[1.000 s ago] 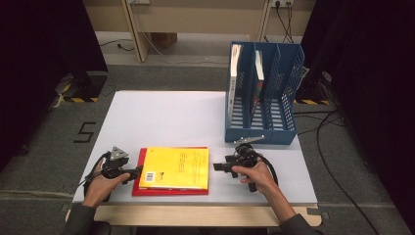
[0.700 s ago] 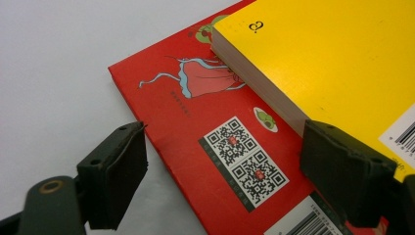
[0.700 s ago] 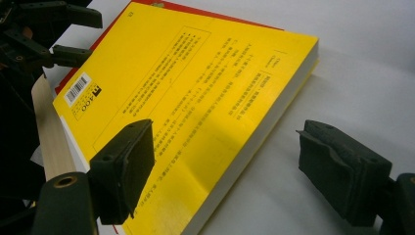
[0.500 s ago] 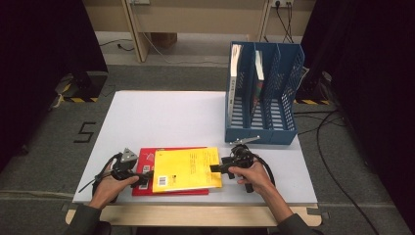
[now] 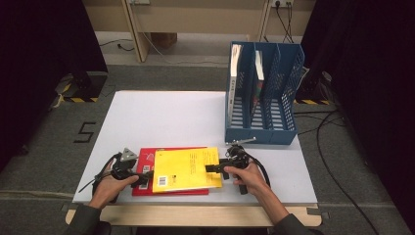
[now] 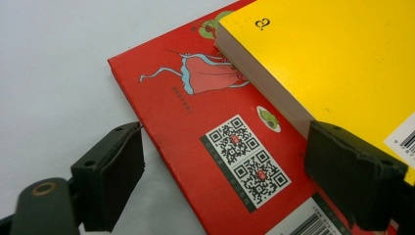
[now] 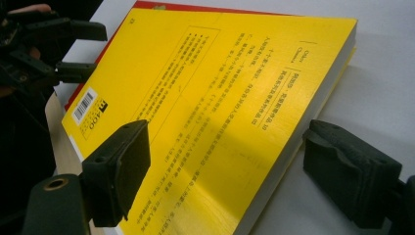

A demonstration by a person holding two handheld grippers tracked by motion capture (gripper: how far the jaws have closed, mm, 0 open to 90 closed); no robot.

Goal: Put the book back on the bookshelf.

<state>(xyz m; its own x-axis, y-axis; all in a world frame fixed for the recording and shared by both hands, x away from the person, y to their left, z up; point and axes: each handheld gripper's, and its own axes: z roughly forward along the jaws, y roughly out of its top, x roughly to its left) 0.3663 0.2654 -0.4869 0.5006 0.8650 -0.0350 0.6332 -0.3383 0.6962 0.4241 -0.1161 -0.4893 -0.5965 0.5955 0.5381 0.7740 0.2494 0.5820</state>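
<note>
Straddling the near-left corner of the stack, left gripper (image 5: pixel 145 177) has its jaws spread wide; they've just been opening. In the left gripper view (image 6: pixel 225 188) one pad sits off the red book's (image 6: pixel 195 122) edge over bare table (image 6: pixel 54 58), the other lies against the yellow book (image 6: pixel 337 54) by its barcode. No squeeze on either.

Right gripper (image 5: pixel 211 168) is at the yellow book's (image 5: pixel 186 169) right edge. In its own view (image 7: pixel 225 176) the jaws are apart, one above the cover (image 7: pixel 215 98), one out past the page edge over the table. Looks like no grip, though contact under the pads is hard to judge.

Yellow book lies skewed on top of the red book (image 5: pixel 144 157), near the front edge of the white table (image 5: pixel 166 117). Blue file rack (image 5: pixel 262 129) stands at the right rear, well apart.
</note>
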